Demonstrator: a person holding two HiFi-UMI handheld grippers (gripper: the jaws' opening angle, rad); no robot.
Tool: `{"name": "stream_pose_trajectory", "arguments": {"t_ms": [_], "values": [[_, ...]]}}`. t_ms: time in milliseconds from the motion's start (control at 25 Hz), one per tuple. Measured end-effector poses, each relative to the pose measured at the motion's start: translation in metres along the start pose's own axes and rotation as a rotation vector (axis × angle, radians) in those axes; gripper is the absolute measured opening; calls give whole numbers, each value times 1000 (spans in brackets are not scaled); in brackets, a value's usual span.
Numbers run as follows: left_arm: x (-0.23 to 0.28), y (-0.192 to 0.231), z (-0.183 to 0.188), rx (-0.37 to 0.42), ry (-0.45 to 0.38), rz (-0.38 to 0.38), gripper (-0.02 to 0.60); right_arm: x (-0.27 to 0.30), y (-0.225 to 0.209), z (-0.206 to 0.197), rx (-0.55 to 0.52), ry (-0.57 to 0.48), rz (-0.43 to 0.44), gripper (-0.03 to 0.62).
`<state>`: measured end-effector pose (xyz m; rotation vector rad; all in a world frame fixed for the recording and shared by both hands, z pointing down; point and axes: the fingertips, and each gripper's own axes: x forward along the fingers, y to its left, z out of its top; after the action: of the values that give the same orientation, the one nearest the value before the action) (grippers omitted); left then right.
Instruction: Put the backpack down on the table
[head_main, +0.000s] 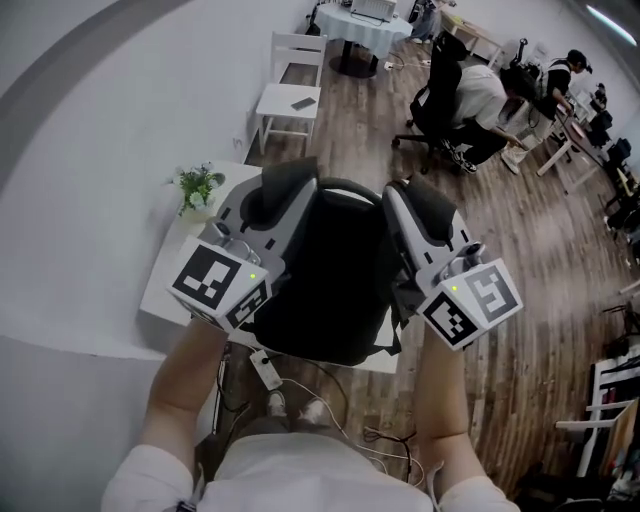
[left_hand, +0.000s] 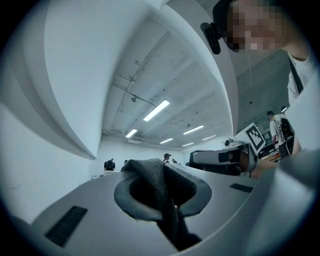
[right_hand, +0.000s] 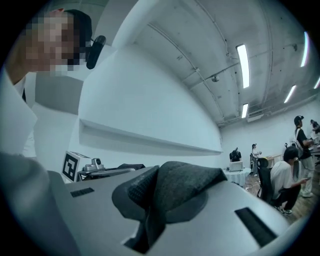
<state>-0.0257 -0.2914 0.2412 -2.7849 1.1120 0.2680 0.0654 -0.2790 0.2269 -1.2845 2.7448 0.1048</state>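
1. Backpack (head_main: 330, 275) is up in the middle of the head view, black, slung between the two grippers.
2. Its long axis runs from 12 o'clock to 6 o'clock in that view. The rounded end sits at 12 o'clock, by the jaw tips, and the other end comes back toward the person at 6 o'clock.
3. Left gripper (head_main: 288, 175) flanks it at 9 o'clock, touching its side, and points toward 12 to 1 o'clock.
4. Look along the left gripper (left_hand: 160, 192) in its own view: the jaws are clamped tight on a fold of the backpack's (left_hand: 155, 180) dark fabric, which bulges up out of the notch between them.
5. Right gripper (head_main: 412, 190) is on the other side at 3 o'clock, also against the bag, and points toward 11 to 12 o'clock.
6. Same story in the right gripper (right_hand: 165, 200) view: the jaws are pinched on a thick fold of the backpack (right_hand: 185, 185), and the cloth spills over toward 2 o'clock.
7. Table (head_main: 170, 285), white, lies underneath and reaches out at 9 o'clock. The bag covers most of it, and its 6 o'clock end overlaps the near edge.
8. Whether the bag touches the tabletop, no view shows.
9. Plant (head_main: 198, 188) stands on the table at 10 o'clock from the bag, just beside the left gripper.
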Motion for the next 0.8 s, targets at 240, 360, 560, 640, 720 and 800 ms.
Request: {"name": "stream_pose_trajectory", "arguments": {"t_ms": [240, 360, 560, 640, 720, 800], "values": [[9, 16, -48, -61, 51, -17, 52, 14, -17, -55, 51, 46, -11, 51], [13, 15, -59, -68, 78, -20, 52, 12, -23, -67, 63, 76, -21, 52], [12, 12, -111, -177, 146, -23, 52, 9, -30, -123, 126, 182, -56, 52], [13, 12, -133, -207, 177, -8, 52, 9, -29, -150, 158, 222, -70, 52], [15, 13, -150, -227, 208, 0, 52, 10, -30, -173, 187, 257, -81, 52], [17, 13, -165, -243, 241, -4, 52, 10, -32, -189, 217, 275, -87, 52]]}}
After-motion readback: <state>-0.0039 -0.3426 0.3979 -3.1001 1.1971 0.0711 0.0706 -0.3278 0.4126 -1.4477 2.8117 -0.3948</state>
